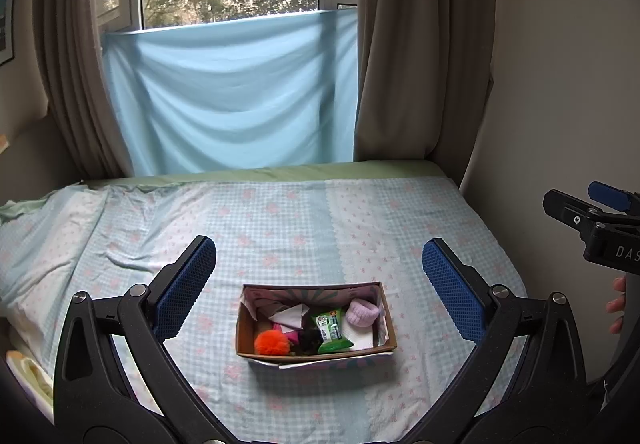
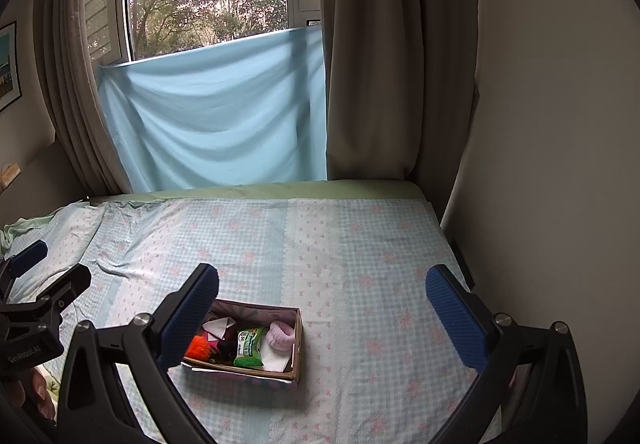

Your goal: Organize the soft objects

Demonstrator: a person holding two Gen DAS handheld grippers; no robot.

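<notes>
A small cardboard box (image 1: 386,328) sits on the bed (image 1: 280,228), also in the right wrist view (image 2: 297,340). Inside it lie an orange pompom (image 1: 272,343), a green wipes packet (image 1: 331,329), a pale pink knitted piece (image 1: 362,313), a white folded cloth (image 1: 292,315) and dark items. My left gripper (image 1: 320,284) is open and empty above and in front of the box. My right gripper (image 2: 322,308) is open and empty, with the box by its left finger (image 2: 188,318). The right gripper also shows at the left wrist view's right edge (image 1: 592,220).
The bed has a blue checked sheet with pink flowers and a green edge (image 1: 280,174) at the far side. A light blue cloth (image 1: 232,96) and brown curtains (image 1: 420,44) hang over the window behind. A wall (image 2: 540,164) runs along the right.
</notes>
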